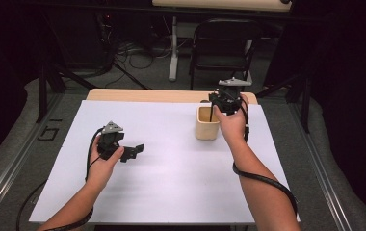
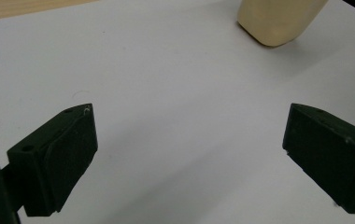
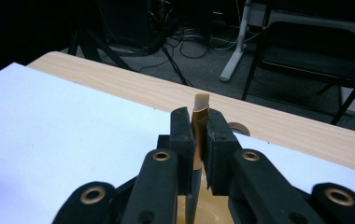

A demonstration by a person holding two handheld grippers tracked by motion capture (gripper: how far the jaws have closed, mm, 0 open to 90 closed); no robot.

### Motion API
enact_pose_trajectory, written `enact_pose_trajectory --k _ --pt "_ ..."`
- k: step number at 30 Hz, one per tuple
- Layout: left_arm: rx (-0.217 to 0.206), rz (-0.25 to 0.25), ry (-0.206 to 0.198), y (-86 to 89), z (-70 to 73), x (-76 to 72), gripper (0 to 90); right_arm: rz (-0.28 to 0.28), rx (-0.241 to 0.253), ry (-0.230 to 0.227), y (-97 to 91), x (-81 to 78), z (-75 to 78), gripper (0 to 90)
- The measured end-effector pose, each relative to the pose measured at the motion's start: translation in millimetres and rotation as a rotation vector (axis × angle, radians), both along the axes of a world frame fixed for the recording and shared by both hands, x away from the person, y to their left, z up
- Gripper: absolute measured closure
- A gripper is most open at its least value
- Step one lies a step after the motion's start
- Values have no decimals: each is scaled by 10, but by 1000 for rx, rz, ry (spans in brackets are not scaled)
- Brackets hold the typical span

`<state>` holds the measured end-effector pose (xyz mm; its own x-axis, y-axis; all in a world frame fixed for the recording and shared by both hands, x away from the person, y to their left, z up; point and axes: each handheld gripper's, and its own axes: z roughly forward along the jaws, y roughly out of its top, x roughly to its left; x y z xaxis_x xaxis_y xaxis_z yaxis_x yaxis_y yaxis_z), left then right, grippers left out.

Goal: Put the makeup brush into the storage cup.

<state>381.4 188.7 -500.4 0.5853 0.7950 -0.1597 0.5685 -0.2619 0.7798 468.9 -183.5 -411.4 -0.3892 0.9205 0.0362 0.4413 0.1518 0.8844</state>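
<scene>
Left claw (image 1: pixel 134 150): black, two-jawed, jaws spread wide and empty, hovering low over the white table (image 1: pixel 171 163), well apart from the holder. Pale tan square-sided holder (image 1: pixel 207 123): upright near the table's far edge. Right claw (image 1: pixel 213 102): pressed together, pinching a thin gold-brown flat-tipped stick (image 3: pixel 199 126), held upright over the holder's mouth. Step in hand, as judged: lowering the stick into the holder. Next move calls for a straight descent, then parting the jaws

Left gripper (image 1: pixel 132 150) and right gripper (image 3: pixel 199 154): black bodies, grey 3-cornered top plates, brass-ringed screw holes, trailing black cables.
</scene>
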Motion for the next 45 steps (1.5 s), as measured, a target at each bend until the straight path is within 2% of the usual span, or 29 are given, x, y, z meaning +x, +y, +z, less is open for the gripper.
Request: enact_pose_trajectory --k 31,45 --pt "-11 7 8 1 -47 -3 36 12 -71 77 4 -1 -348 838" --pt "-9 5 11 2 -58 -3 37 18 -80 90 16 1 -394 837"
